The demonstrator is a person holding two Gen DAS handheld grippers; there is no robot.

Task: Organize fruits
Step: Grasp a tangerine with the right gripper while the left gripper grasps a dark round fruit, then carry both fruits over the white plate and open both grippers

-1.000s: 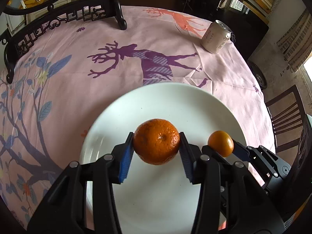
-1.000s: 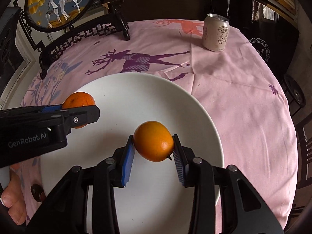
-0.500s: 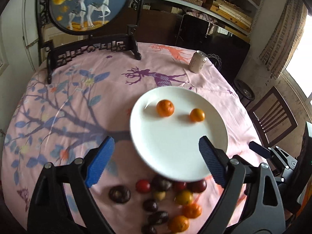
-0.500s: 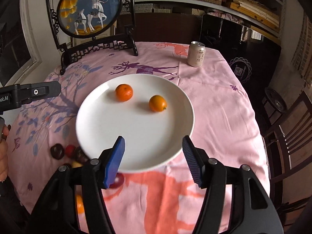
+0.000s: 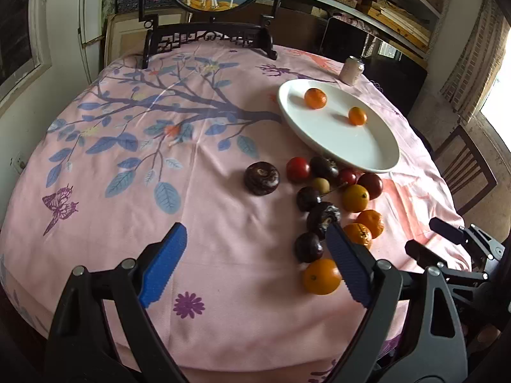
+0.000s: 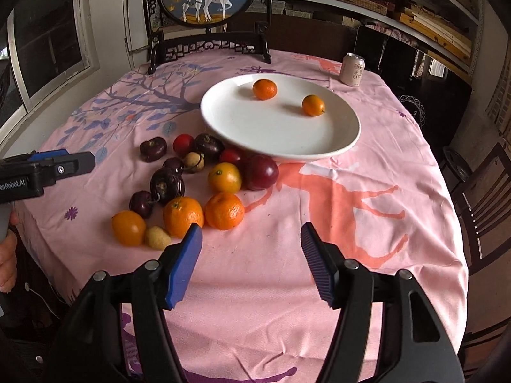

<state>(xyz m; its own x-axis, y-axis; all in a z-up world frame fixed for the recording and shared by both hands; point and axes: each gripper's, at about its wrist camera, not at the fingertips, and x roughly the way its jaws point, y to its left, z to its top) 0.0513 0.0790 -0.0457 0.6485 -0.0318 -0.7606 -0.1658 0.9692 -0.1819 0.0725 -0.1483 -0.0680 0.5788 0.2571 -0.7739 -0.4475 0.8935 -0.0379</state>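
While both the left gripper (image 5: 255, 265) and right gripper (image 6: 250, 261) hang spread and empty, loose fruits (image 6: 191, 178) lie ahead-left of the right, white plate (image 6: 345, 137) beyond.

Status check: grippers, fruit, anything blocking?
Left gripper open, empty. Right gripper open, empty. Two oranges on the plate; the fruit pile waits on the cloth beside it. Nothing in the way.

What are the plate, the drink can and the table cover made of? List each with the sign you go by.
Plate: probably glazed ceramic; plain white, smooth, with soft sheen along the rim.
Drink can: metal, likely aluminium; silvery top rim, printed pale body.
Table cover: woven fabric, matte pink with printed deer and branches; it shows creases and drapes over the edge.
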